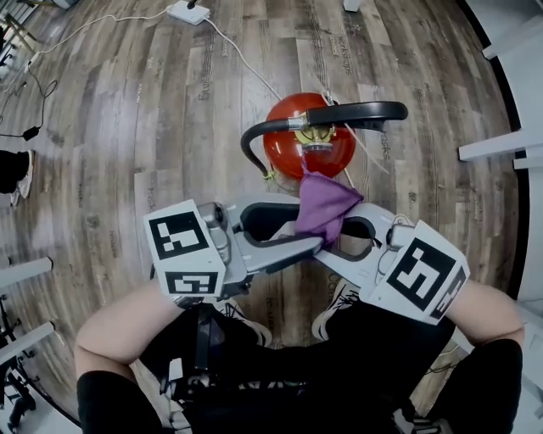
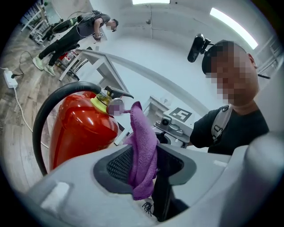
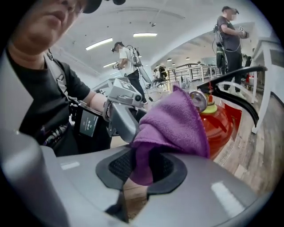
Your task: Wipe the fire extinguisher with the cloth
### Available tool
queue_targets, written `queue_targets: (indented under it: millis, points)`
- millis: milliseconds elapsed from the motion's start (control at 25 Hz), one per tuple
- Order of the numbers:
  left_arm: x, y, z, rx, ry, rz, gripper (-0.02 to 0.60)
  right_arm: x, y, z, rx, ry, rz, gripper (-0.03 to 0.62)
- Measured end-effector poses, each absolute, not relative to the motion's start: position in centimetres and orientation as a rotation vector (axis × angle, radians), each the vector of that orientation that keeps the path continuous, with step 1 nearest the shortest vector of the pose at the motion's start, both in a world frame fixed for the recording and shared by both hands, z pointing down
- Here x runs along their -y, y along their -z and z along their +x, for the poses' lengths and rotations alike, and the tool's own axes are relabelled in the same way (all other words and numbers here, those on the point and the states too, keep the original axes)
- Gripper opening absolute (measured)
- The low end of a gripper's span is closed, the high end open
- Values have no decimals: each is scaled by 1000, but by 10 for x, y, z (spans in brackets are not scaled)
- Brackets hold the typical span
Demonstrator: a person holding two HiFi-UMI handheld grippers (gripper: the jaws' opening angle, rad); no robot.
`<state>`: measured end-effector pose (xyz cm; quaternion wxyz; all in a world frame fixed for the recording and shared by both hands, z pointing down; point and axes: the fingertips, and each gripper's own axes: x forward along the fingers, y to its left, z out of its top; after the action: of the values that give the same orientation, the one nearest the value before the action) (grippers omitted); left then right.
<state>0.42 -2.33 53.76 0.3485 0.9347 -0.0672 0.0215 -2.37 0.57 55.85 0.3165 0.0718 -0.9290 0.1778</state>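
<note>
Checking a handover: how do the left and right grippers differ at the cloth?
The left gripper stands open, the cloth loose between its jaws; the right gripper is clamped on it. The cloth hangs thin through the left gripper, bunches over the right gripper. Both reach it.

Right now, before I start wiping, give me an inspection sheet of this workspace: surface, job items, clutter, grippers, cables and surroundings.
Surface: wood-plank floor; no table in view.
Job's things: red fire extinguisher upright on the floor, black hose and handle on top; purple cloth held close to its top.
Clutter: nothing seen.
Grippers: right gripper pinches the cloth; left gripper has its jaws apart, with the cloth hanging between them unpinched.
Cables: white power strip with a white cable running toward the extinguisher; black cable at the left.
Surroundings: white furniture legs at the right; other people in the background.
</note>
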Motion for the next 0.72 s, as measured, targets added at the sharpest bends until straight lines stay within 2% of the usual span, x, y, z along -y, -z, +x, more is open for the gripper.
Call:
queue_targets:
  millis: [200, 280, 360, 440, 680, 720]
  points:
    - [23, -533, 5, 123, -3, 2367, 168, -10, -553, -27, 2401, -424, 218, 84]
    - [28, -527, 1, 117, 65, 2325, 139, -8, -547, -31, 2436, -388, 236, 94]
    - [36, -514, -7, 132, 169, 2320, 84, -6, -534, -31, 2503, -437, 253, 126]
    - [46, -502, -18, 179, 258, 2355, 75, -4, -519, -25, 2541, -536, 297, 144]
    - [82, -504, -57, 407, 454, 2306, 71, -1, -511, 1, 2509, -520, 450, 140]
    - [88, -508, -62, 453, 449, 2301, 72, 2, -511, 4, 2533, -557, 447, 108]
